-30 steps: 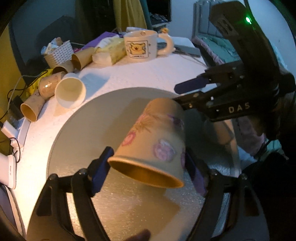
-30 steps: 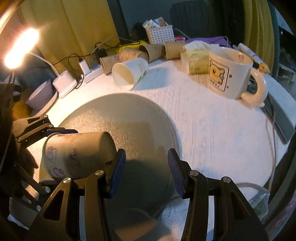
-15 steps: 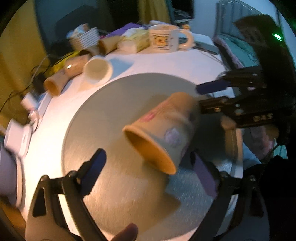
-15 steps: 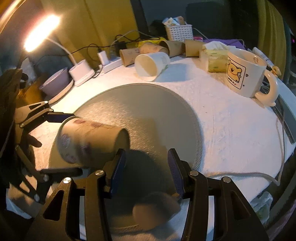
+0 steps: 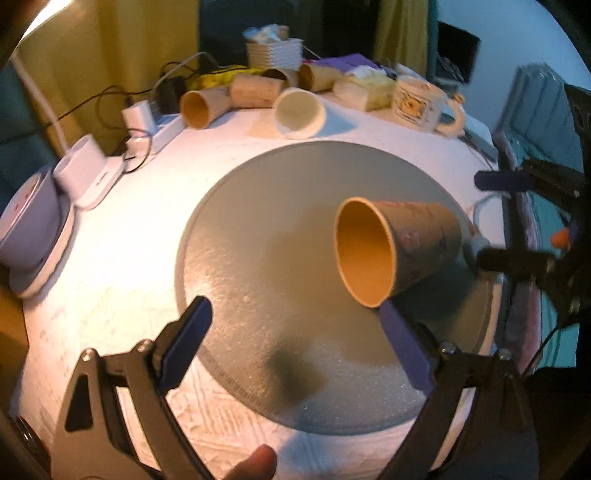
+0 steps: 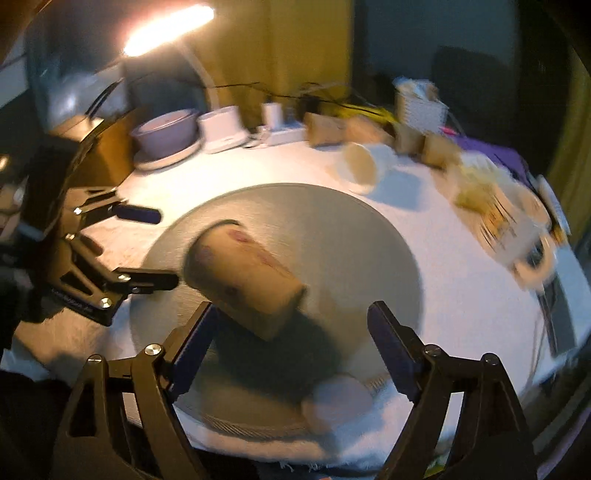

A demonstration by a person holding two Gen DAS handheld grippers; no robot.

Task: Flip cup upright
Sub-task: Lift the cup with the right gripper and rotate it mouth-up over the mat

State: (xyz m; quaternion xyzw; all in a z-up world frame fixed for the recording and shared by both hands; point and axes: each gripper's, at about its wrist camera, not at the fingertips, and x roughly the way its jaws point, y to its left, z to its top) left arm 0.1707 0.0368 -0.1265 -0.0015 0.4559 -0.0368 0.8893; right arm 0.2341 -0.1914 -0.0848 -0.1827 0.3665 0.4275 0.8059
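Note:
A tan paper cup with pink prints lies on its side over the round grey mat, its mouth toward the left wrist camera. My left gripper is open and empty; its right finger is just below the cup's rim. In the right wrist view the cup shows its closed base, blurred, just ahead of my open right gripper near its left finger. The left gripper's fingers stand on the cup's far side. The right gripper's fingers sit past the cup's base.
At the table's back lie several paper cups, a white cup on its side, a bear mug, a tissue pack, a white basket and chargers. A bowl on a plate stands left. A lamp shines.
My left gripper let go of the cup and opened wide, pulling back. The cup tipped from mouth-down to lying sideways. The right gripper opened wider and swung left.

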